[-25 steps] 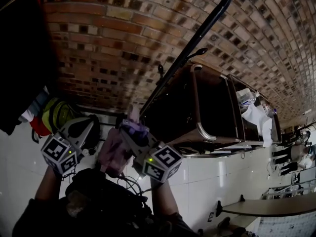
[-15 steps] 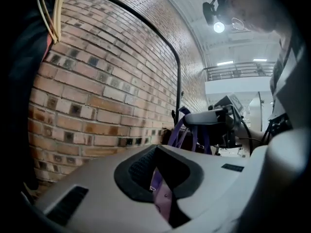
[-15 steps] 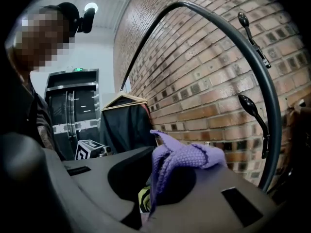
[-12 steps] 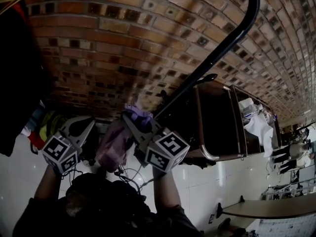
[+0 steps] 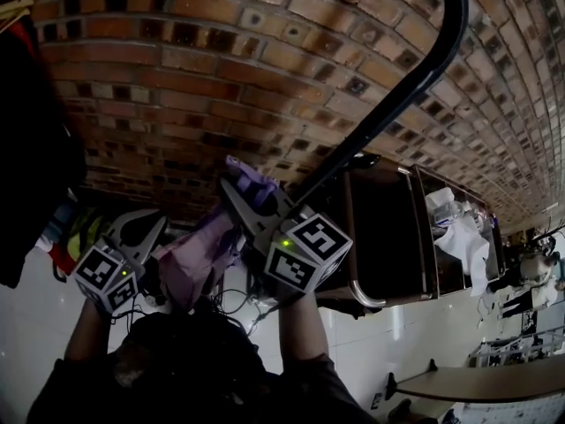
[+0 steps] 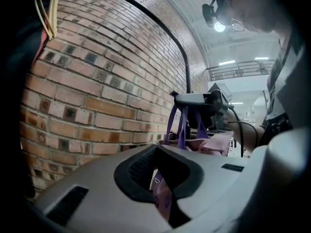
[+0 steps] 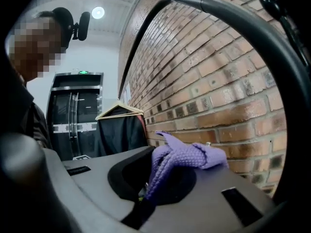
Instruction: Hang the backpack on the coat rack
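Right gripper [image 5: 237,182] clamps the purple strap [image 5: 256,189]; left gripper [image 5: 148,226] pinches fabric of the pink backpack [image 5: 199,256]. It looks soft and limp (likely light), so the strap is the surest hold.

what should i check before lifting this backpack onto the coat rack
1. Right gripper shut on the purple strap: ok.
2. Left gripper shut on the pink backpack fabric: ok.
3. Strap looped over the coat rack: not ok; the strap sits in the jaws, apart from the black bar.
4. A free hook picked out for the strap: cannot tell.
5. Backpack apart from the black garment on its hanger: ok; it hangs off to the person's left.
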Demonstrator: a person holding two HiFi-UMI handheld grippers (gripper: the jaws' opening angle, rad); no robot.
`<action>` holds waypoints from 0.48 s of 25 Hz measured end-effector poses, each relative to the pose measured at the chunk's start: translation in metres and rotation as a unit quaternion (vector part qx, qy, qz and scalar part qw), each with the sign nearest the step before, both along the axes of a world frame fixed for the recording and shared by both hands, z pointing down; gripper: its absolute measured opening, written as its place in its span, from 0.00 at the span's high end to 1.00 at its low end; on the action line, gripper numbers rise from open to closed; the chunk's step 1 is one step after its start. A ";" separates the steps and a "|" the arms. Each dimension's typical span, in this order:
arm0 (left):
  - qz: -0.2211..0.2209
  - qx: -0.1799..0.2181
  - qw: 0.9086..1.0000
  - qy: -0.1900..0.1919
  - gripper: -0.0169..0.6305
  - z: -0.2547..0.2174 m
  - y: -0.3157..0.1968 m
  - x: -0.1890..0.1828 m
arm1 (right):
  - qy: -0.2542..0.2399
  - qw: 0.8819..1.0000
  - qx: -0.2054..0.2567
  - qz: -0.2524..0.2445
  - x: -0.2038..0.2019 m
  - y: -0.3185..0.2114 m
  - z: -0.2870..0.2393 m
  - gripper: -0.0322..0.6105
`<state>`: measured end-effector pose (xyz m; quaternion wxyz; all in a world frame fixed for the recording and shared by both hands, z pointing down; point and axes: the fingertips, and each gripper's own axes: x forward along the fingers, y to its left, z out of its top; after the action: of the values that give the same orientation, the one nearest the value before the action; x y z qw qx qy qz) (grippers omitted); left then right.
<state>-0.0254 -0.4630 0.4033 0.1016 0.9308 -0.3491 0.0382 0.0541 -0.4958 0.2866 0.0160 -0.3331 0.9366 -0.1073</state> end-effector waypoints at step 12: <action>-0.025 0.015 0.999 0.016 0.91 -0.007 -0.020 0.024 | -0.053 0.998 0.017 0.022 0.057 0.001 -0.025 0.95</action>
<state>-0.0010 -0.4831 0.3960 0.0942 0.9238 -0.3708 0.0152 0.1114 -0.4943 0.2620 0.0732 -0.3469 0.9287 -0.1089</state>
